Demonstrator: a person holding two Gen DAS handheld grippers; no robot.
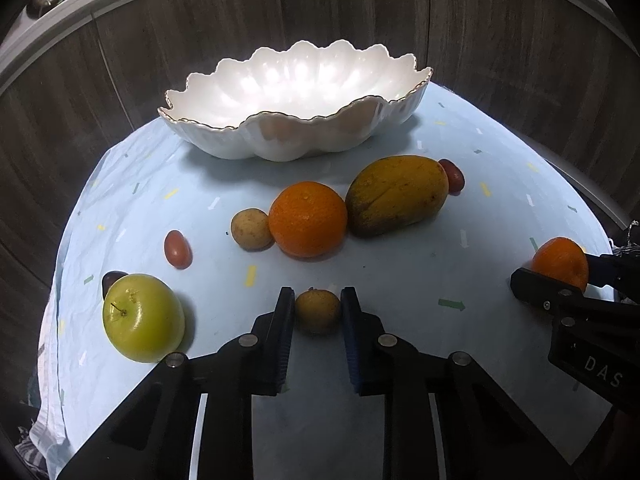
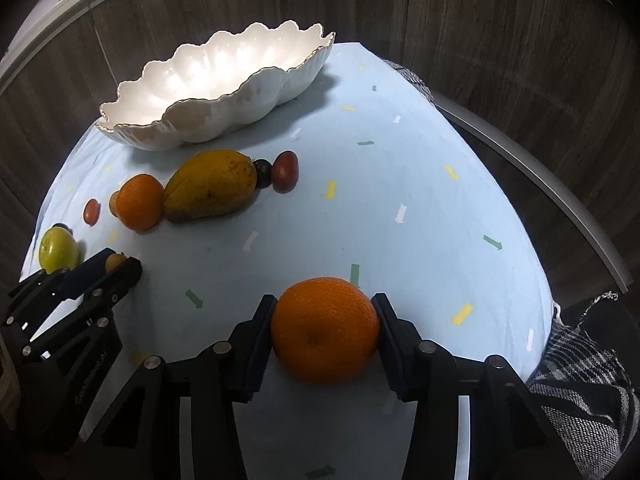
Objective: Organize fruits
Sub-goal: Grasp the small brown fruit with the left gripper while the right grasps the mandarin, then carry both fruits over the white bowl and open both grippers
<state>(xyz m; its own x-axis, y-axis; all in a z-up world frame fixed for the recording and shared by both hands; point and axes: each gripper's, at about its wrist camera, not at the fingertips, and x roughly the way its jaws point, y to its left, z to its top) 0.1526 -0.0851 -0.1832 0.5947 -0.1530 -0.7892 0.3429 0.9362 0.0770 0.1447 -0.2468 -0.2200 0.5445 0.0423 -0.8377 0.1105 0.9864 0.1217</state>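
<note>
A: Nearest, the left gripper (image 1: 318, 307) clamps a small brown fruit (image 1: 317, 311); the right gripper (image 2: 325, 322) pinches an orange (image 2: 325, 328).

B: Beyond, a dark fruit (image 1: 113, 280) hides behind the apple (image 1: 143, 317); farthest, the bowl (image 1: 280, 136) stands empty.

Two matte black handheld grippers with blue-edged finger pads

The left gripper (image 1: 317, 300) is built of angular black plastic links with open triangular cut-outs, joined by round silver pivot pins; its flat, ribbed fingers (image 1: 282, 332) are black, and the inner pad of the other finger shows dark blue. White strips run along the frame behind the links. In the right wrist view its side carries pale lettering, too blurred to read fully, and small silver screws. The right gripper (image 2: 325, 322) has the same black linkage, silver pins and blue-edged pads; its side bears the pale letters "DAS".
</note>
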